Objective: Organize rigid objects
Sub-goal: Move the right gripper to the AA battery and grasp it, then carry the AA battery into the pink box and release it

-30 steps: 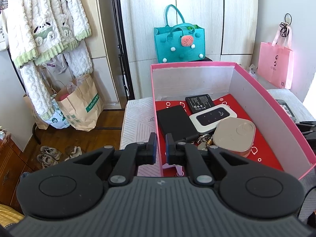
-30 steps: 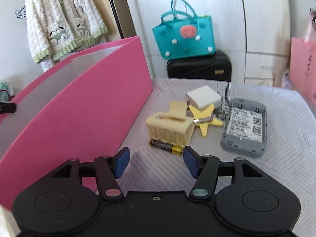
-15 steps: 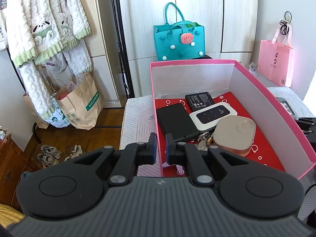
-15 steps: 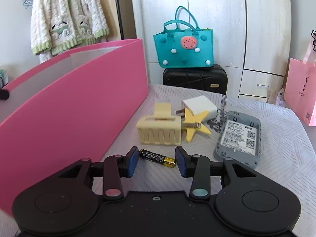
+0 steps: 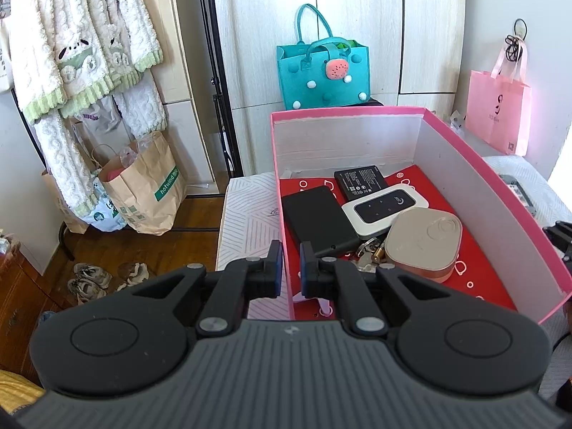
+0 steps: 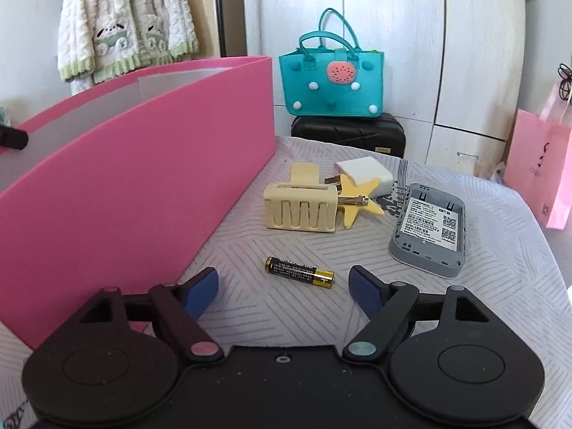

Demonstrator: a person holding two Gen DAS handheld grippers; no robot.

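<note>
Both views are bright with daylight and mostly sharp. In the left wrist view, a blown-out white glare sits at the right edge, washing a pink tint over the pale wall beside the pink paper carrier bag point(image 5: 498, 112). The open pink cardboard box point(image 5: 500, 193) has its inner walls evenly lit and casts only soft shadows. In the right wrist view, the black-and-gold cylindrical battery point(image 6: 299, 272) throws a faint, short shadow on the striped grey cloth point(image 6: 500, 286). Fisheye distortion bows the white wardrobe doors point(image 6: 393, 35), and the upper corners darken.

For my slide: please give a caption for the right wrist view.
Open right tool near a battery beside the pink box.
</note>
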